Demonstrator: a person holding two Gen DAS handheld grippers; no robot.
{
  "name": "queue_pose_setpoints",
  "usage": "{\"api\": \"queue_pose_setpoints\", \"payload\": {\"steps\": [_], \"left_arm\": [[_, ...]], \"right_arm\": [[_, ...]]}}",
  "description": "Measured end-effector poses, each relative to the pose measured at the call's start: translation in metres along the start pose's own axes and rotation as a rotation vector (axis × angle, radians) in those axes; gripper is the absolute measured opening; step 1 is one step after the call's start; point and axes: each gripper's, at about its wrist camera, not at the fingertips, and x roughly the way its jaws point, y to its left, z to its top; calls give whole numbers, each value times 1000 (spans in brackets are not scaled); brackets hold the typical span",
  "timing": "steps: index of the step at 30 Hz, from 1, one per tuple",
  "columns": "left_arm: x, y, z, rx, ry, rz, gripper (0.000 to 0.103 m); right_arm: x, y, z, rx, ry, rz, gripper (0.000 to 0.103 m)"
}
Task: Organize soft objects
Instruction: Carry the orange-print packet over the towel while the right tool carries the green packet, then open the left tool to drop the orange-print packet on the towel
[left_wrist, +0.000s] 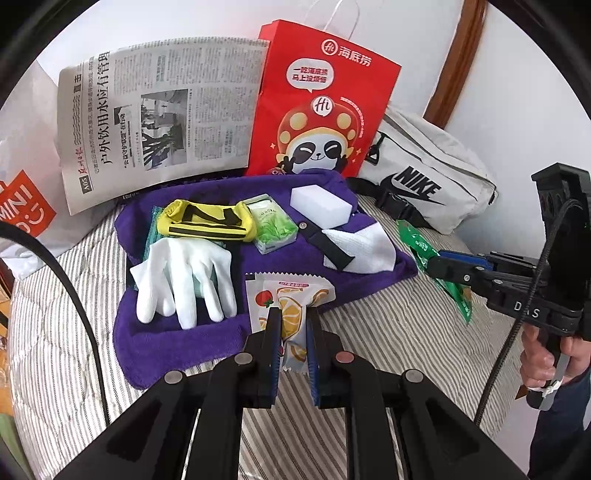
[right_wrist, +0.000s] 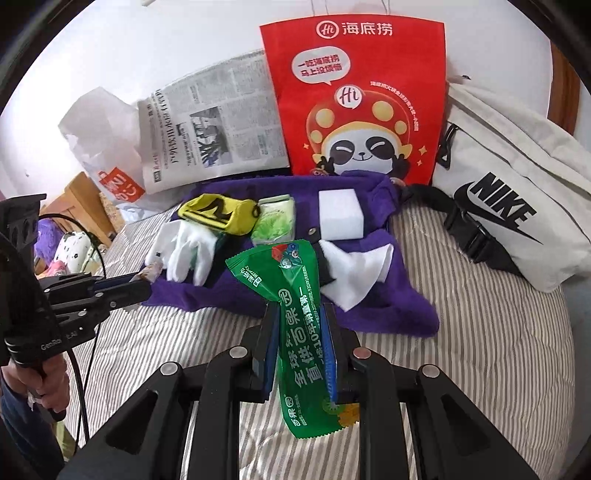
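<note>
A purple towel (left_wrist: 177, 339) (right_wrist: 388, 295) lies on the striped bed. On it lie white gloves (left_wrist: 184, 273) (right_wrist: 188, 251), a yellow-black sock (left_wrist: 207, 221) (right_wrist: 221, 212), a green tissue pack (left_wrist: 275, 227) (right_wrist: 275, 221), a white sponge (left_wrist: 319, 203) (right_wrist: 340, 212) and a white cloth (left_wrist: 362, 251) (right_wrist: 354, 273). My left gripper (left_wrist: 291, 314) (right_wrist: 146, 284) is shut on a fruit-print wipe packet (left_wrist: 291, 295) at the towel's front edge. My right gripper (right_wrist: 301, 310) (left_wrist: 430, 264) is shut on a green wipe packet (right_wrist: 295, 295) (left_wrist: 421, 247), held above the bed to the right.
A red panda paper bag (left_wrist: 321, 103) (right_wrist: 362, 96) and a newspaper (left_wrist: 155, 118) (right_wrist: 214, 118) stand behind the towel. A white Nike bag (left_wrist: 417, 170) (right_wrist: 517, 184) lies at the right. A white plastic shopping bag (left_wrist: 26, 206) (right_wrist: 107, 147) sits at the left.
</note>
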Motion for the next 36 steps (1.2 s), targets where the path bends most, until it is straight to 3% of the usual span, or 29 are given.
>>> {"api": "queue_pose_setpoints", "payload": {"steps": [18, 28, 33, 36], "left_arm": [[78, 19, 35, -21, 86, -10, 13], [123, 22, 35, 41, 147, 61, 15], [131, 21, 34, 66, 166, 71, 20], [130, 20, 33, 69, 176, 65, 36]], "right_arm": [[51, -16, 33, -2, 35, 12, 21], [60, -26, 31, -2, 52, 7, 21], [66, -29, 29, 10, 60, 15, 21], [70, -28, 28, 13, 64, 22, 22]]}}
